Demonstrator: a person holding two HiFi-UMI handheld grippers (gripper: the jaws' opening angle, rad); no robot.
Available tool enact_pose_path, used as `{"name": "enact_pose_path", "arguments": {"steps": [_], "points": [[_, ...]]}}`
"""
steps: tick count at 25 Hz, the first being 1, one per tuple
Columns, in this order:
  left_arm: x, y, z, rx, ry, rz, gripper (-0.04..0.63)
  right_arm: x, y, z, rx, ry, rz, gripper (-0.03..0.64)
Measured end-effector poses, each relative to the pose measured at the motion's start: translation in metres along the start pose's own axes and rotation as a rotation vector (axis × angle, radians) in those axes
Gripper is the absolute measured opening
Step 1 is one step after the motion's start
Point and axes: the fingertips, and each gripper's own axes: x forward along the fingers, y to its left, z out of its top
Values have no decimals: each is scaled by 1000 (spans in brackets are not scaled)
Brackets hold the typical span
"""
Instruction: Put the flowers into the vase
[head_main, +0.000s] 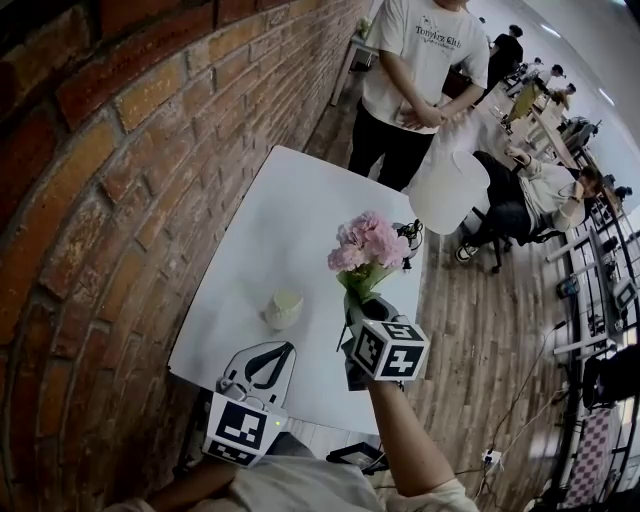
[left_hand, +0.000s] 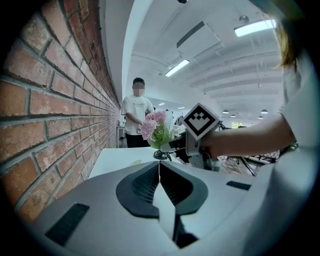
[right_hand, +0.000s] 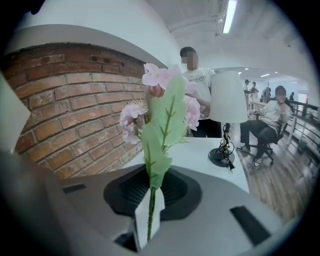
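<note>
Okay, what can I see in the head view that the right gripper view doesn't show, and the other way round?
Only the head view shows the cream vase standing on the white table, and the left gripper near the table's front edge. Only the right gripper view shows the grip of the right gripper: its jaws are clamped on the green flower stem. Both show the pink flowers, the white lamp, the brick wall and a standing person in a white shirt.
</note>
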Motion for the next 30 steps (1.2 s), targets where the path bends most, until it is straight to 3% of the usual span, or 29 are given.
{"name": "enact_pose_path", "arguments": {"steps": [30], "points": [[-11,30,8,-9,-19,55,9,-45,85,81,-141,-303,121,52]]}}
